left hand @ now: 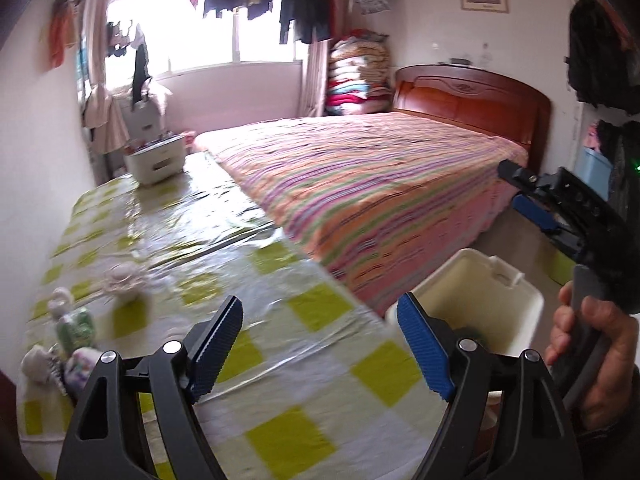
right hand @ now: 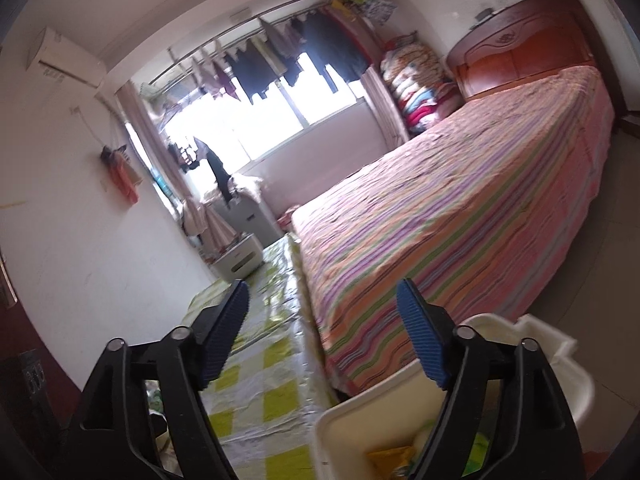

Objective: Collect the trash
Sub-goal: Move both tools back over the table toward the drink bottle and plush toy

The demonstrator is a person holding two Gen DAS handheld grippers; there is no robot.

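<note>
A white bin [right hand: 344, 424] stands on the floor at the table's [left hand: 280, 400] corner, just beside the striped bed [left hand: 360, 184] — yellow trash [right hand: 390, 458] lies inside. Both the left gripper [left hand: 320, 344] and right gripper [right hand: 322, 328] gape empty. Crumpled scraps [left hand: 68, 336] crowd the table's left edge — its middle lies bare.

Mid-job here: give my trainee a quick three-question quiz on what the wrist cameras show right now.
1. True or false: the left claw grips a piece of trash.
2. Where does the white bin stand? A) on the bed B) on the floor between table and bed C) on the windowsill
3. What lies along the table's left edge?

Key: 1. False, it is open and empty. 2. B. 3. Crumpled wrappers and tissues.
</note>
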